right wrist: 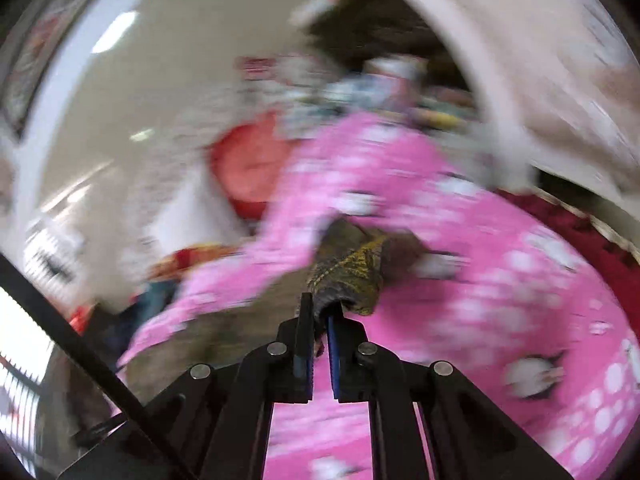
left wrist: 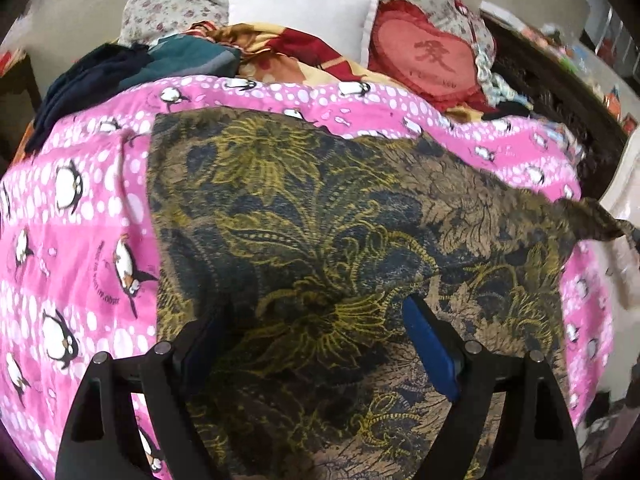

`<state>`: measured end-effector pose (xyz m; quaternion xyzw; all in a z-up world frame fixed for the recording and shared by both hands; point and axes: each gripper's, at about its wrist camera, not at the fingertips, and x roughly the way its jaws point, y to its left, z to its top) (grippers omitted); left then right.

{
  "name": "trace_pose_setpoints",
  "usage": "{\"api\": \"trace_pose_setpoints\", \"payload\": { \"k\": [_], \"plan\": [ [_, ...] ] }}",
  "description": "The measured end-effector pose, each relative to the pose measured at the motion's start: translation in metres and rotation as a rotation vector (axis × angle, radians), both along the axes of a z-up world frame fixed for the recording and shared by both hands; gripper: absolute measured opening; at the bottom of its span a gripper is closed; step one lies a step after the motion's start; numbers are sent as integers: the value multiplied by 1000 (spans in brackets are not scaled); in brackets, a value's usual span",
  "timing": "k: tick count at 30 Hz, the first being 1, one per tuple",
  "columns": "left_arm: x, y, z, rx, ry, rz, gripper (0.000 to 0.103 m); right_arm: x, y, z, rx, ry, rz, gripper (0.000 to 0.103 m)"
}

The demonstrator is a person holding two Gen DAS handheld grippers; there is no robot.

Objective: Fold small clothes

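A brown garment with a yellow and dark blue flower print (left wrist: 312, 216) lies spread on a pink penguin blanket (left wrist: 80, 208) in the left wrist view. My left gripper (left wrist: 316, 312) stands open low over its near part, with cloth lying between the fingers and neither pad pressing on it. The garment's right corner (left wrist: 592, 216) is pulled up and out to the right. The blurred right wrist view shows my right gripper (right wrist: 320, 312) shut on a bunched piece of the same garment (right wrist: 352, 272), lifted above the blanket (right wrist: 480, 280).
At the bed's far end lie a white pillow (left wrist: 304, 12), a red heart cushion (left wrist: 428, 56) and a heap of dark and patterned clothes (left wrist: 132, 72). A dark carved bed frame (left wrist: 560, 92) runs along the right side.
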<state>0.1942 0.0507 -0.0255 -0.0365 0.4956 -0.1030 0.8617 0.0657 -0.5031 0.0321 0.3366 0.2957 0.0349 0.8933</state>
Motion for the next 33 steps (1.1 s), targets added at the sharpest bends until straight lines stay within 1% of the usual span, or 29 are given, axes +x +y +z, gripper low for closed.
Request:
{"api": "trace_pose_setpoints", "payload": {
  "k": [2, 3, 6, 8, 9, 11, 12, 13, 14, 15, 16, 17, 18, 19, 21, 24, 26, 27, 28, 29, 30, 31, 33],
  "plan": [
    [-3, 11, 3, -37, -4, 15, 86, 15, 45, 35, -17, -50, 107, 6],
    [-5, 15, 4, -45, -9, 21, 86, 26, 74, 53, -15, -78, 172, 6],
    [-11, 31, 12, -70, -31, 40, 86, 53, 142, 83, -4, -137, 287, 6],
    [-14, 44, 20, -70, -48, 51, 86, 76, 197, 104, 30, -198, 368, 6],
    [-15, 49, 23, -67, -58, 59, 86, 82, 215, 108, 45, -217, 395, 6],
    [-17, 65, 29, -65, -79, 86, 86, 102, 273, 111, 104, -245, 469, 6],
    [-17, 71, 30, -68, -84, 98, 86, 108, 295, 108, 112, -236, 496, 8],
    [-17, 79, 31, -74, -86, 117, 86, 119, 328, 99, 114, -207, 550, 9],
    [-16, 88, 30, -82, -83, 137, 86, 127, 354, 88, 120, -164, 612, 13],
    [-15, 94, 28, -89, -80, 151, 86, 136, 385, 70, 138, -82, 705, 44],
    [-14, 99, 26, -94, -75, 164, 86, 140, 399, 59, 152, -33, 756, 73],
    [-13, 104, 23, -101, -68, 174, 86, 141, 408, 51, 154, -5, 790, 74],
    [-12, 106, 20, -103, -62, 175, 86, 139, 412, 48, 130, -6, 809, 74],
    [-11, 107, 17, -102, -56, 174, 86, 132, 408, 49, 65, -31, 798, 74],
    [-6, 105, 11, -106, -37, 169, 86, 123, 386, 48, -18, -49, 740, 74],
    [0, 93, 3, -165, -11, 136, 86, 120, 351, 35, -87, -3, 663, 74],
    [3, 79, 0, -180, -7, 112, 86, 115, 322, 16, -174, 52, 584, 74],
    [5, 71, 0, -180, -8, 99, 86, 114, 310, 11, -197, 71, 558, 74],
    [8, 60, -1, -180, -9, 82, 86, 112, 293, -3, -216, 107, 522, 74],
    [12, 47, -3, -178, -8, 63, 86, 110, 278, -11, -211, 126, 503, 74],
    [16, 35, -4, -176, -8, 52, 86, 108, 261, -24, -193, 154, 471, 74],
    [19, 27, -6, -175, -7, 47, 86, 106, 246, -31, -171, 169, 448, 74],
    [29, 7, -11, -169, 1, 41, 86, 101, 224, -36, -138, 177, 416, 74]
  ]
}}
